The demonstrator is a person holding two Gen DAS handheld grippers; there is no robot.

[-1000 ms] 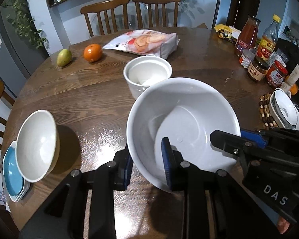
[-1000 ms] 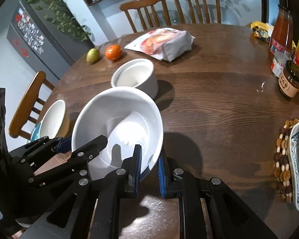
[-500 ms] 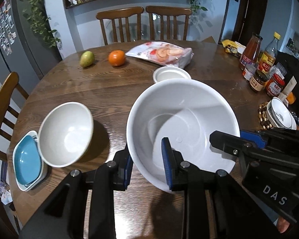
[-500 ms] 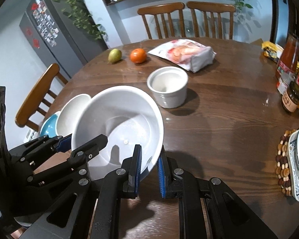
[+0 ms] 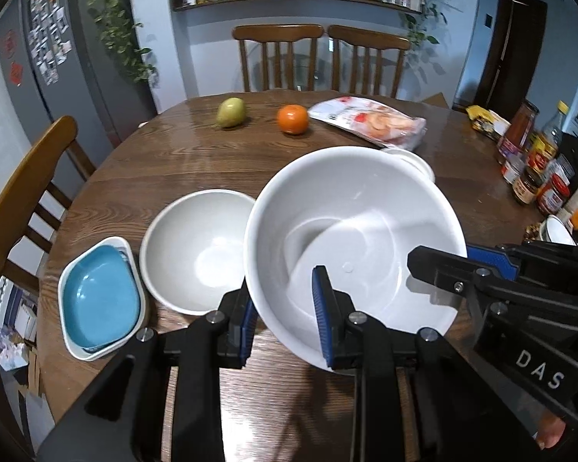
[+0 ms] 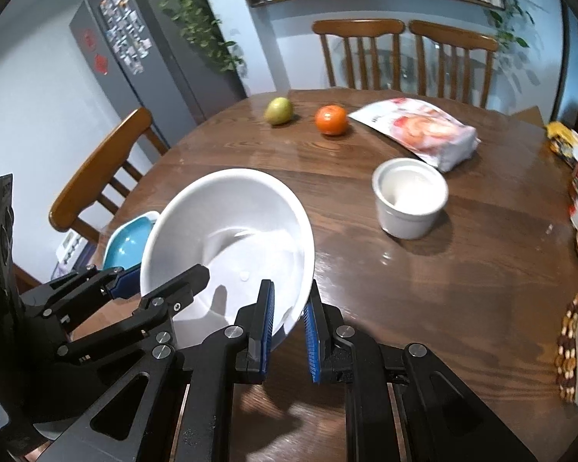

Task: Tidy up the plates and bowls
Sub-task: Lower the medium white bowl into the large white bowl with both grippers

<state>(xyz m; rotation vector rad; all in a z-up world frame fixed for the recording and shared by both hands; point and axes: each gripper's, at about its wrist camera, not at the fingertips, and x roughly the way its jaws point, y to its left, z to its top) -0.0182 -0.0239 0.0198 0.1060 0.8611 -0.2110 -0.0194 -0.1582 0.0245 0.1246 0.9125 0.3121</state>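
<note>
Left gripper (image 5: 285,317) was clamped on the near rim of the large white bowl (image 5: 354,238), held above the table (image 5: 165,165) just right of the smaller white bowl (image 5: 196,248); a careless descent could knock that bowl's rim.

Right gripper (image 6: 289,323) pinched the rim (image 6: 308,246) too; uneven hands could twist the bowl loose.

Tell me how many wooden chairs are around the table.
3: two chairs side by side at the table's far edge, one chair at its left side. Others may be out of view.
</note>
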